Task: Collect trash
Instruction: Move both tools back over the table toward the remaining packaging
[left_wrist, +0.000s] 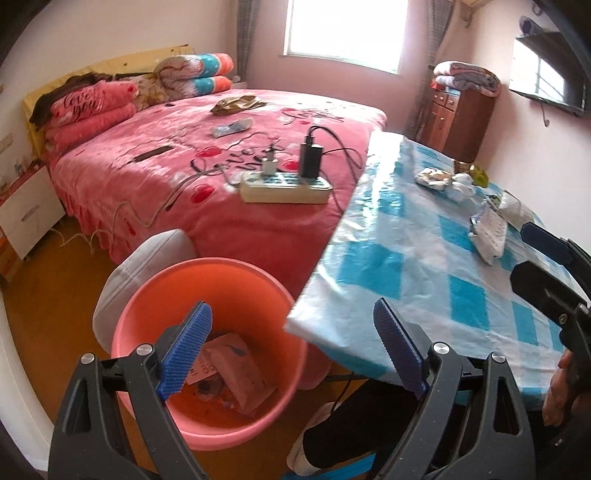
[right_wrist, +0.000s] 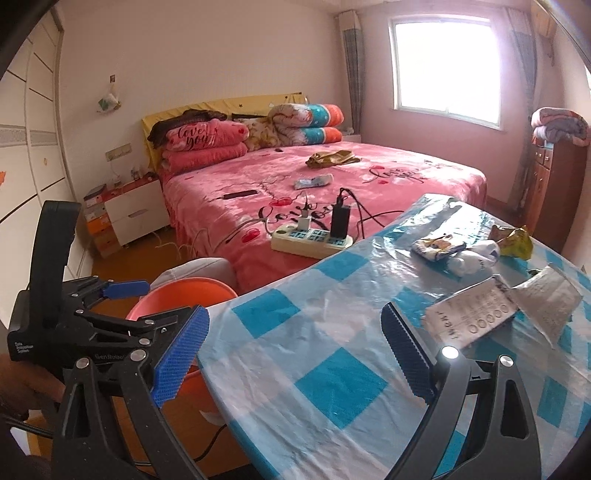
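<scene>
Between pickups: left claw (left_wrist: 291, 347) wide open, empty, above bin (left_wrist: 207, 295). Right claw (right_wrist: 295, 354) open, empty, over counter (right_wrist: 325, 325). Next: reach for wrapper (right_wrist: 469, 314).

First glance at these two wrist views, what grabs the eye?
The pink bed fills the middle of the room, with a power strip lying on its near edge. Closer in, a table under a blue-and-white checked cloth carries scattered wrappers at its far side. Beside the table stands an orange bin with trash already in it, and the open left gripper hangs over it.
</scene>
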